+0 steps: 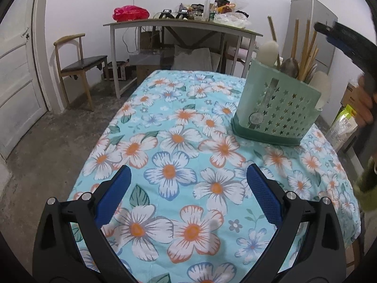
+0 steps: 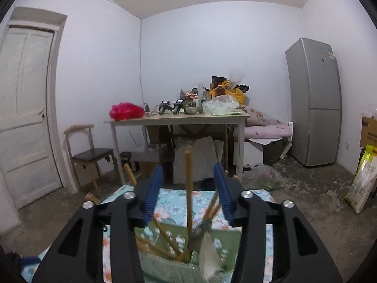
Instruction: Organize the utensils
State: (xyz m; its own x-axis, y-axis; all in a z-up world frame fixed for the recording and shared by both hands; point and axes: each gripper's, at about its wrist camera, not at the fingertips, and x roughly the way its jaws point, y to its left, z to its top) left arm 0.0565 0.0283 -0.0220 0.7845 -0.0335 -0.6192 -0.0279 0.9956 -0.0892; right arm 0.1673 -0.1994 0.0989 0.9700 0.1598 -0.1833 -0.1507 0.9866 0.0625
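Observation:
A green utensil holder (image 1: 278, 108) with star cutouts stands on the floral tablecloth (image 1: 179, 155) at the right. It holds wooden chopsticks (image 1: 306, 47), white spoons (image 1: 267, 52) and a dark metal spoon (image 1: 289, 67). My left gripper (image 1: 188, 188) is open and empty, low over the cloth, left of and nearer than the holder. My right gripper (image 2: 188, 188) is open above the holder (image 2: 188, 264); an upright wooden chopstick (image 2: 188, 188) stands between its fingers, untouched. The right gripper also shows in the left wrist view (image 1: 348, 42), above the holder.
Behind the table is a cluttered desk (image 2: 179, 118) with a red bag (image 2: 126, 111), a wooden chair (image 2: 87, 155) at the left, a door (image 2: 26, 113) and a grey fridge (image 2: 315, 101) at the right. Bags (image 2: 362, 181) lie on the floor.

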